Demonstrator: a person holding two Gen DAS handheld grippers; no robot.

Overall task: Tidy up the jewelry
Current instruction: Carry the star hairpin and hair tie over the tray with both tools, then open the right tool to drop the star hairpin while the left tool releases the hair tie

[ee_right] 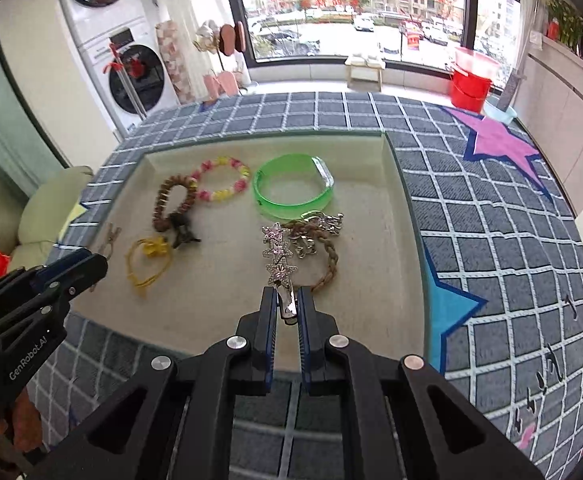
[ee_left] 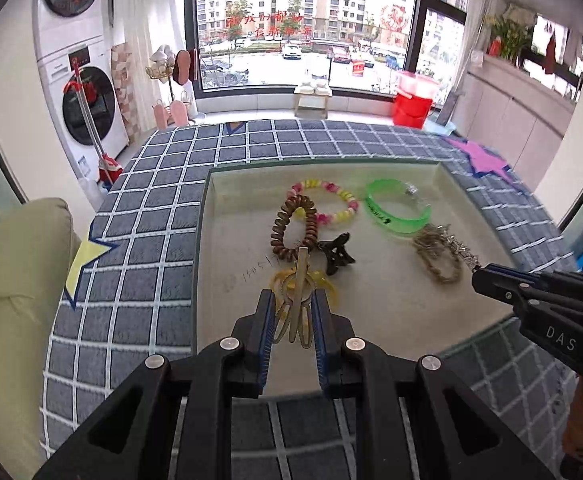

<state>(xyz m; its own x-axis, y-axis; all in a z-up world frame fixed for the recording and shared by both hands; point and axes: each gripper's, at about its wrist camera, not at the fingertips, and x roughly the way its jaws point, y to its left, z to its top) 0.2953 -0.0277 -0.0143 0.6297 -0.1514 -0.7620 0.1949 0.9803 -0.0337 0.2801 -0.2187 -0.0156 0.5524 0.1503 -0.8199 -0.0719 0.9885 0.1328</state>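
Observation:
A shallow beige tray [ee_left: 391, 308] [ee_right: 371, 280] on the checked cloth holds the jewelry. My left gripper [ee_left: 293, 306] is shut on a beige hair clip [ee_left: 301, 300] and holds it above a yellow hair tie [ee_right: 149, 260]. My right gripper [ee_right: 287, 300] is shut on a silver star hair clip [ee_right: 278, 254], also seen at the right of the left wrist view [ee_left: 465, 254]. In the tray lie a brown spiral hair tie [ee_left: 293, 224], a pink and yellow bead bracelet [ee_left: 331, 204], a green wristband [ee_left: 397, 208], a black claw clip [ee_left: 337, 254] and a braided bracelet [ee_left: 439, 256] with a silver chain [ee_right: 315, 232].
The tray sits on a table covered by a grey checked cloth [ee_left: 151, 240] with star patches. A cream sofa [ee_left: 7, 300] stands to the left. Washing machines [ee_left: 87, 108], a window and a red bucket [ee_left: 411, 108] are beyond the table.

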